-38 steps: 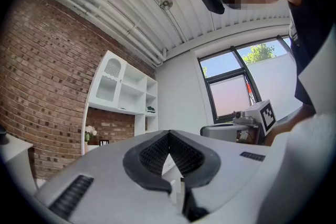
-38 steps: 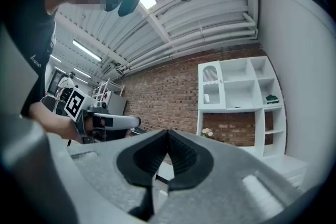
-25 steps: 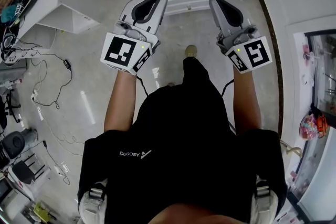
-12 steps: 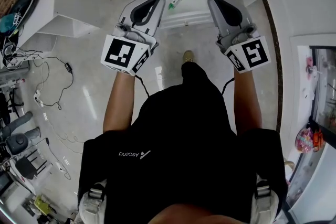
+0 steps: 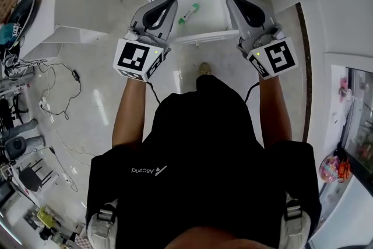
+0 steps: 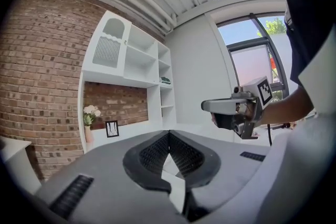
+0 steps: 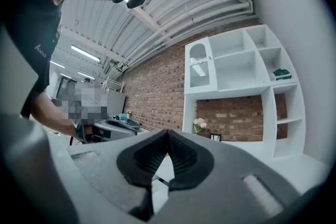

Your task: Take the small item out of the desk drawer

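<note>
Small item (image 5: 188,13) lies in the open drawer (image 5: 204,38), bare floor beside it.

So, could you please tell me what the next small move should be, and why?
Probably open the left tool and dip it toward the small green-and-white item: the drawer already stands open, the item lies just beside that tool, whose jaws are shut on nothing.
</note>
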`<state>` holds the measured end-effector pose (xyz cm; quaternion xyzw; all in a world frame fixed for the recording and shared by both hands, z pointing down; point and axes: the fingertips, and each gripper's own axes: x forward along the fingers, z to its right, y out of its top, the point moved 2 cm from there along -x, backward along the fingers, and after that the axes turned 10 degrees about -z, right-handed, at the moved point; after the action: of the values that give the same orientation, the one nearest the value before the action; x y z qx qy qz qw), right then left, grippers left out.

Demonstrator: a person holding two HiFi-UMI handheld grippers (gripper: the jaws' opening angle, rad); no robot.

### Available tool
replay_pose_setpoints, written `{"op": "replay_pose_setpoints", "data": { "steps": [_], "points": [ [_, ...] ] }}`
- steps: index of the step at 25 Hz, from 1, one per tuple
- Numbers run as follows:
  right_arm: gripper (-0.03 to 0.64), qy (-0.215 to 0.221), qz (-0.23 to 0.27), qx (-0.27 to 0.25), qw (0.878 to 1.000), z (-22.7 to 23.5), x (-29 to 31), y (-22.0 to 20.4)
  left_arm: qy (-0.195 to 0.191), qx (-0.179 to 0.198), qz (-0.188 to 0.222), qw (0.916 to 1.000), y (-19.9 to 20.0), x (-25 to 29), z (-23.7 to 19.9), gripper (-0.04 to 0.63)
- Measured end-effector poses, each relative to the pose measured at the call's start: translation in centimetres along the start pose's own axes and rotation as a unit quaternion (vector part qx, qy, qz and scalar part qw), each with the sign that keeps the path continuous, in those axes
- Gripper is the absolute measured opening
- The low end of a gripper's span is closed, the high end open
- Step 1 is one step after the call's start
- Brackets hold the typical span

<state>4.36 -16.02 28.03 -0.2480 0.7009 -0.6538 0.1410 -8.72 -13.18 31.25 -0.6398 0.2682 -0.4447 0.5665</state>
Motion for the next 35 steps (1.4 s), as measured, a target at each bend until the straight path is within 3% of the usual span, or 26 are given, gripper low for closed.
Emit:
{"op": "replay_pose_setpoints", "data": {
  "steps": [7,16,27,35],
  "points": [
    [0.002,0.025,-0.007,0.006,1.0,3.6,2.2,-1.4,0.008,-0.012,-0.068,0.9976,-3.0,5.6,-1.4,-0.002],
    [0.002,0.025,-0.013,0.022,0.999,5.0,4.4,-2.5,-0.007,-0.029,-0.167,0.9854,-8.7,10.1,-3.5,0.003],
    [0.002,-0.001,-0.047,0.031,0.998,5.7,6.9,-4.6,-0.047,-0.005,-0.304,0.9516,-17.8,14.9,-6.0,0.105],
    [0.002,-0.016,-0.071,0.048,0.996,7.1,8.2,-7.3,-0.07,-0.003,-0.395,0.9161,-25.7,18.2,-6.1,0.186]
  ]
}}
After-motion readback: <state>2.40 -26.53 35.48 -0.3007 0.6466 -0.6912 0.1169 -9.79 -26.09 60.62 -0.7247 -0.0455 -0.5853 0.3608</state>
